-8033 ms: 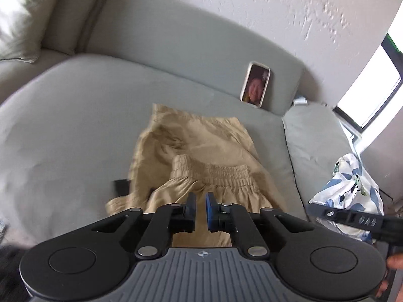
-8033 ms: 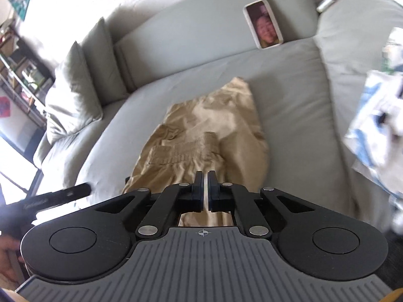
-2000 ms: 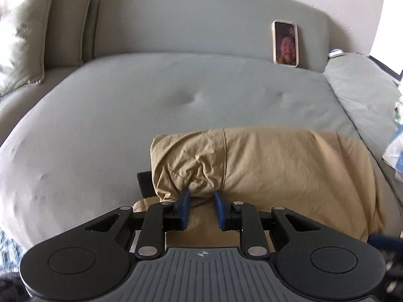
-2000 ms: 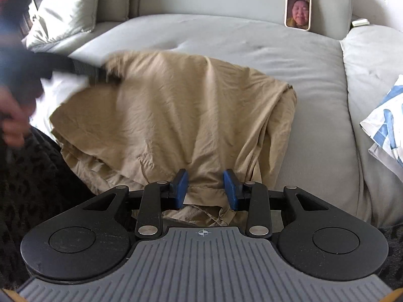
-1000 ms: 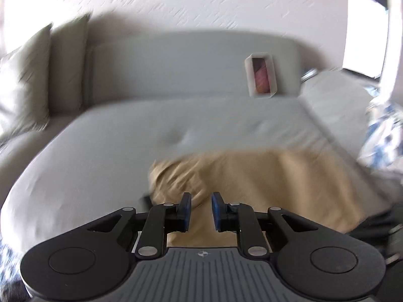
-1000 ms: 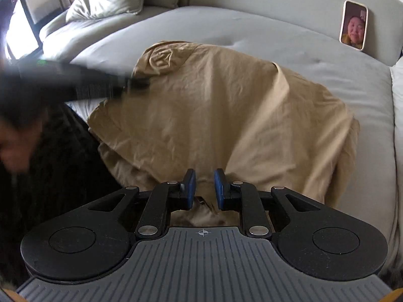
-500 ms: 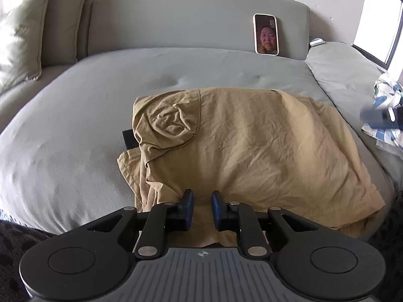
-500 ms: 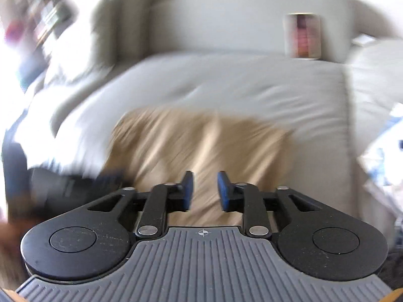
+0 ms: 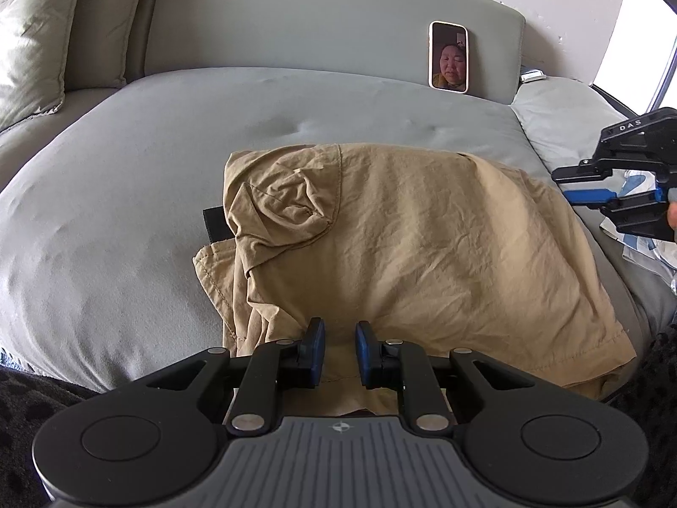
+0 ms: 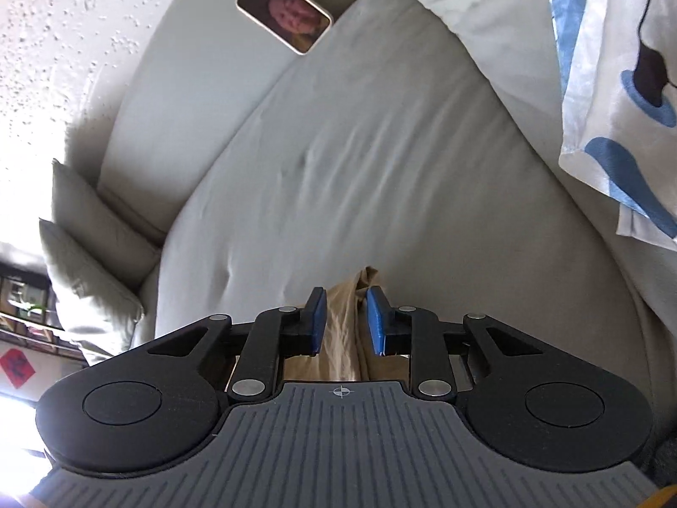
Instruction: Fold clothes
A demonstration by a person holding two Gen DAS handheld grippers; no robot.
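The tan shorts lie folded over once on the sofa. The left gripper hovers narrow and empty; the right gripper is closing around a corner. More folds remain.

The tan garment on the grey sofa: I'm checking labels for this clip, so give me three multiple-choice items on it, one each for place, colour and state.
1. Where does the white-edged phone stand?
A. against the sofa backrest
B. on the garment
C. on the floor

2. What colour are the gripper pads?
A. red
B. blue
C. green

3. How does the garment lie?
A. hung up
B. rolled tight
C. spread folded over on the seat

Key: A, the white-edged phone leans upright on the grey sofa back. B, the left gripper and right gripper show blue pads. C, the tan garment lies doubled on the cushion.
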